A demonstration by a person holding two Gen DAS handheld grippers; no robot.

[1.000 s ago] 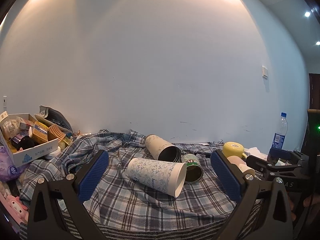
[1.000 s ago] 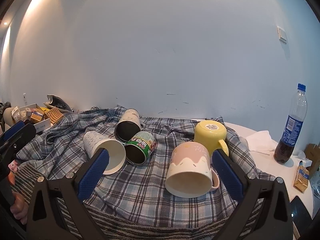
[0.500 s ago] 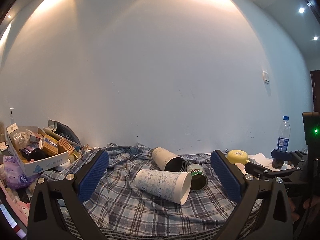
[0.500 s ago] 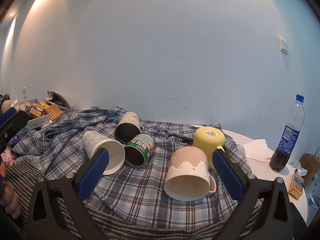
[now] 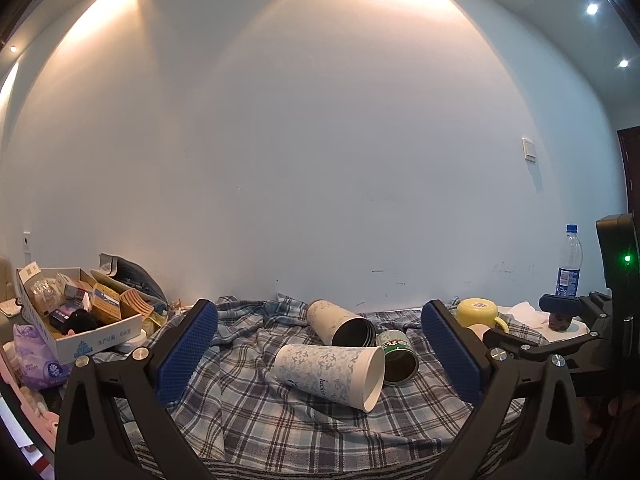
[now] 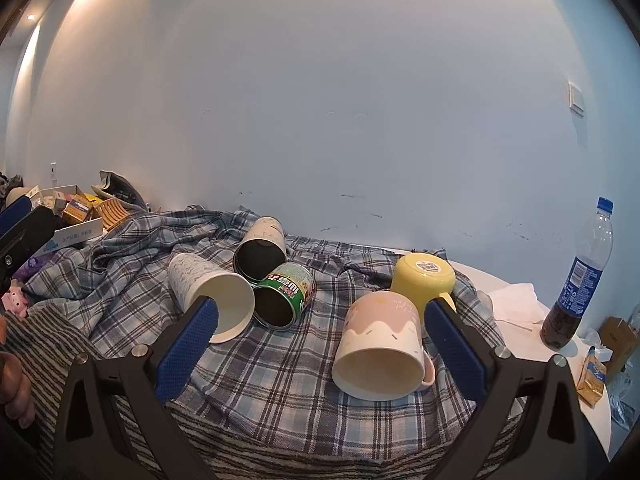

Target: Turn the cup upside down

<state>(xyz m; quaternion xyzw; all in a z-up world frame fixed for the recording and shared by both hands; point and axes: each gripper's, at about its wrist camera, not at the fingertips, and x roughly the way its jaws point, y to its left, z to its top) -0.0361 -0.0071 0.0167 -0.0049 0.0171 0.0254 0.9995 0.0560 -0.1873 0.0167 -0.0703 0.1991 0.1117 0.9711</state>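
Observation:
Several cups lie on a plaid cloth (image 6: 280,364). A white patterned paper cup (image 5: 328,372) (image 6: 208,292) lies on its side. Behind it lies a marbled tumbler with a dark inside (image 5: 340,322) (image 6: 262,250), and beside them a green can (image 5: 396,354) (image 6: 284,294). A pink and cream mug (image 6: 382,350) lies on its side, mouth toward me. A yellow mug (image 6: 424,282) (image 5: 476,312) stands upside down behind it. My left gripper (image 5: 320,354) is open and empty, back from the paper cup. My right gripper (image 6: 320,344) is open and empty, with the pink mug near its right finger.
A cardboard box of small items (image 5: 76,320) sits at the left. A cola bottle (image 6: 580,284) stands on the white table (image 6: 516,300) at the right, with a small packet (image 6: 594,376) near it. The wall is close behind.
Both grippers have tilted upward and drawn back a little, so the cups sit lower in view. No cup has moved.

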